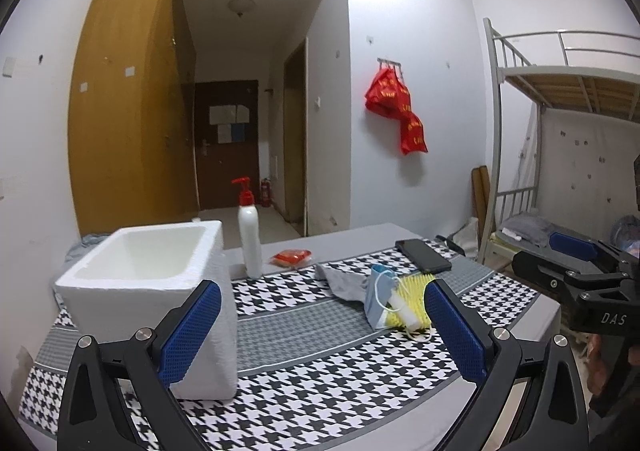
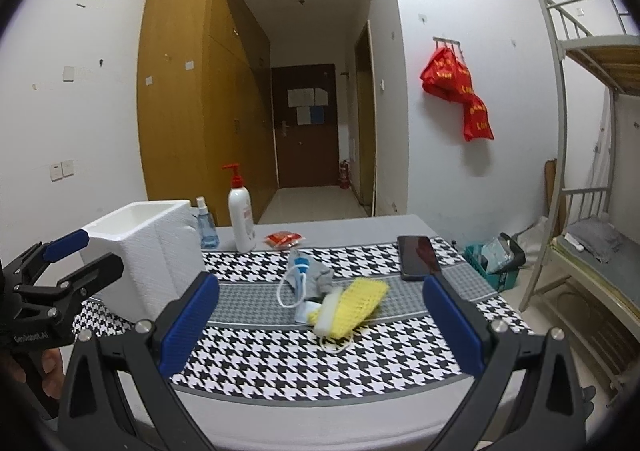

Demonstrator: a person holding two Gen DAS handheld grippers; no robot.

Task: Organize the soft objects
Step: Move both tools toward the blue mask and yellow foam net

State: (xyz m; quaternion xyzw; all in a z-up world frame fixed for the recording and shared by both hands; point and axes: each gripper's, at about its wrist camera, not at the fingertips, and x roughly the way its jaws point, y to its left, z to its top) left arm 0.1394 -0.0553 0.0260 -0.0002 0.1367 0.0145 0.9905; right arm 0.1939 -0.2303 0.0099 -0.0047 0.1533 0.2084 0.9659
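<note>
Both units — the left hand-held gripper (image 1: pixel 320 331) and the right hand-held gripper (image 2: pixel 320 323) — were spread wide, holding nothing. The face mask (image 2: pixel 298 283), grey cloth (image 2: pixel 322 275) and yellow sponge (image 2: pixel 356 303) lay piled mid-counter (image 2: pixel 280 363), right of the white foam box (image 1: pixel 140 283).

Both wrist views face the table (image 1: pixel 320 371) from nearby.

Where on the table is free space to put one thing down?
Free: the houndstooth cloth in front of the yellow sponge, and the grey strip between the foam box and the face mask. Crowded: the mask, grey cloth and sponge pile beside the phone.
</note>
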